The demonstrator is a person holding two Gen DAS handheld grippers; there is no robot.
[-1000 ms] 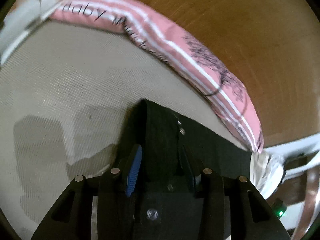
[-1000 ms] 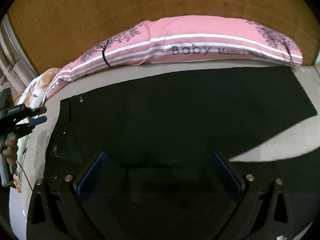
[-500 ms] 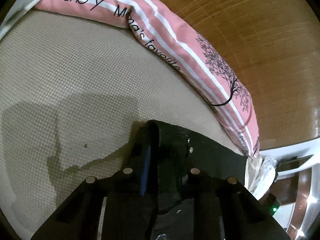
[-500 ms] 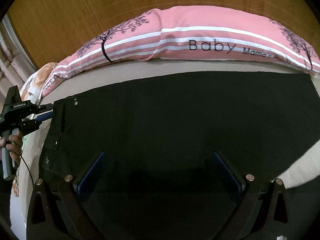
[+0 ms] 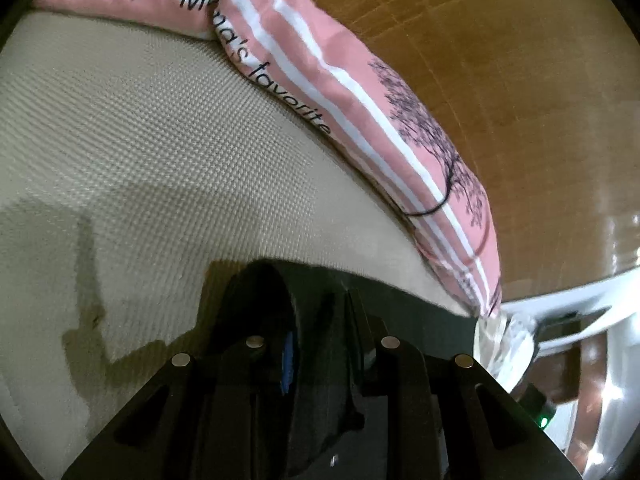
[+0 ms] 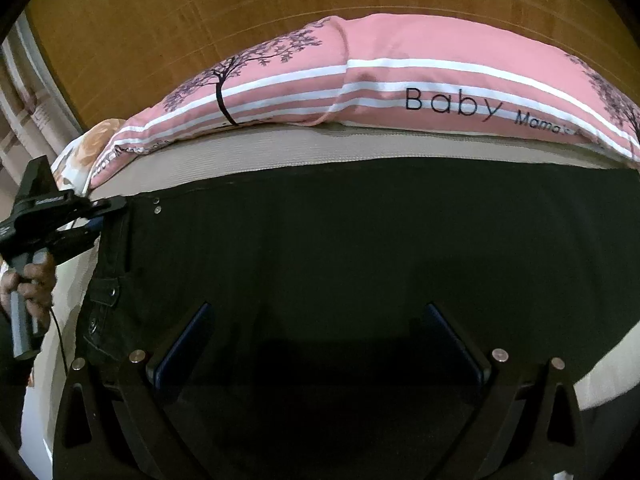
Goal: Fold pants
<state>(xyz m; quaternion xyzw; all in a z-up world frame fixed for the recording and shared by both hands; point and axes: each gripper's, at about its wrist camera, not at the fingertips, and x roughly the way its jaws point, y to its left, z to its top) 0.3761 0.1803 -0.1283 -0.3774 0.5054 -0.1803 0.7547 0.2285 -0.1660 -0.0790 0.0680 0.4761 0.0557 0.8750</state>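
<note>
The black pants (image 6: 340,248) lie spread flat on the beige woven mattress (image 6: 280,148), waistband with snaps at the left. My left gripper (image 5: 316,312) is shut on the waistband corner of the pants (image 5: 400,308); it also shows in the right wrist view (image 6: 108,210), held by a hand at the pants' far left corner. My right gripper (image 6: 316,320) is open, its blue-padded fingers (image 6: 184,344) spread wide just above the middle of the pants, holding nothing.
A long pink striped pillow (image 6: 400,80) printed "Baby" lies along the mattress's far edge against a wooden headboard (image 6: 200,20). It also shows in the left wrist view (image 5: 360,92). A white frame (image 5: 580,304) stands beyond the mattress corner.
The left gripper has stayed shut on the waistband and shifted a little with it. The right gripper has come closer over the pants, which now fill more of its view.
</note>
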